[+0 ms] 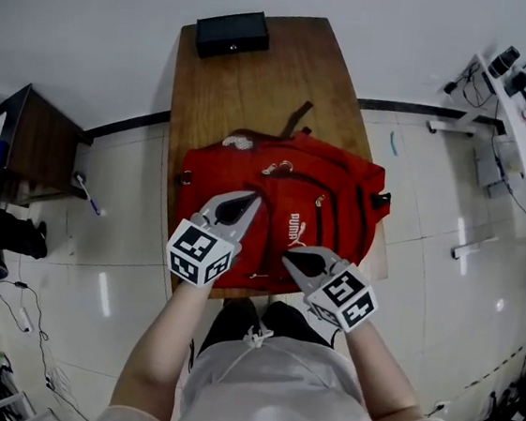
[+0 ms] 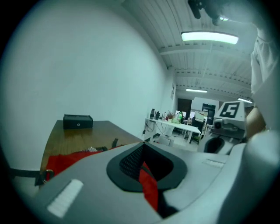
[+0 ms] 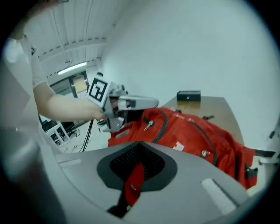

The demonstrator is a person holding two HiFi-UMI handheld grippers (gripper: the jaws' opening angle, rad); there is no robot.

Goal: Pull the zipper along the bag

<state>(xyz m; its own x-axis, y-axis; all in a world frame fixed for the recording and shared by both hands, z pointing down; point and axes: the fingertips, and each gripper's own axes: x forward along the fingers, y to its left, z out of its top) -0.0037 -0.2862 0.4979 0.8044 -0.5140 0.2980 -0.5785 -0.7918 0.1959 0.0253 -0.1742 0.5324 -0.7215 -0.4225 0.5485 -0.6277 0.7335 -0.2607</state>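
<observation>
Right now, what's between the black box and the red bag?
Only bare wooden table between the black box and the red bag, apart from the bag's own dark strap lying out toward the box. The head view shows it best.

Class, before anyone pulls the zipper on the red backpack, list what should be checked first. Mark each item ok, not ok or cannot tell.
1. The red fabric backpack lies flat on the brown wooden table: ok.
2. A metal zipper pull is exposed and reachable: ok.
3. The left gripper holds a pull: not ok; its jaws are together with no pull between them.
4. The right gripper steadies the fabric: cannot tell; its jaws are together over the bag's near part.
5. The black rectangular box is out of the way: ok; it sits at the table's far end, apart from the bag.
</observation>
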